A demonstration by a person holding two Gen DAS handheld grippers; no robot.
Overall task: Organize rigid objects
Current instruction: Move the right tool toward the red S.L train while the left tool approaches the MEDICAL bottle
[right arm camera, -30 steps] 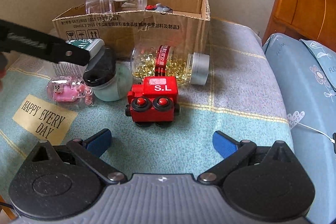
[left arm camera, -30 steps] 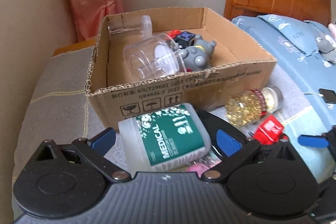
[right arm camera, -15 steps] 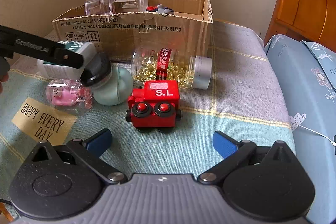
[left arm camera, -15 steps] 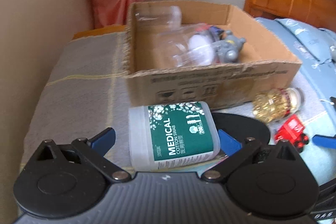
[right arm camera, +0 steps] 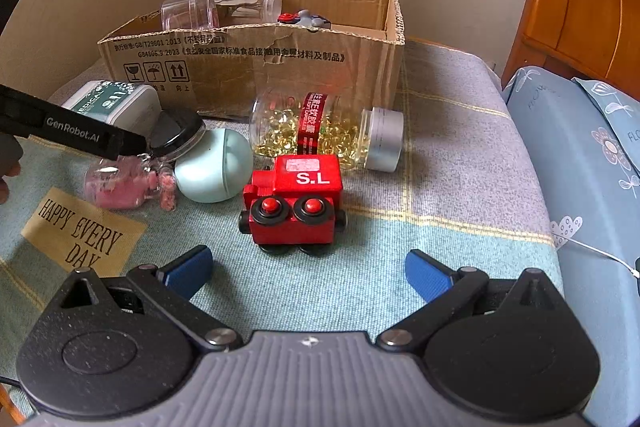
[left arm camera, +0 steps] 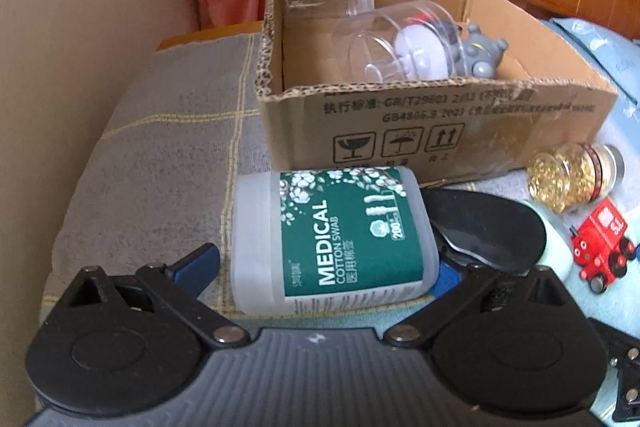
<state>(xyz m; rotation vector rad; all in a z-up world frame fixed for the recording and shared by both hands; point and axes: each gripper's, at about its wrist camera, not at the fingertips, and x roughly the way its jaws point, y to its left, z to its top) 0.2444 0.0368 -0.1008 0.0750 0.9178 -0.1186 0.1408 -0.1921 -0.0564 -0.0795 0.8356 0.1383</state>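
Swab box [left arm camera: 336, 239] against carton wall [left arm camera: 432, 131]

I see even, soft daylight in both wrist views, no harsh glare. The left view is slightly smeared: print on the brown cardboard box [left arm camera: 440, 123] reads fuzzy. The right view is sharper; the red toy train [right arm camera: 294, 201] casts only a faint shadow. Fisheye bending darkens the corners.
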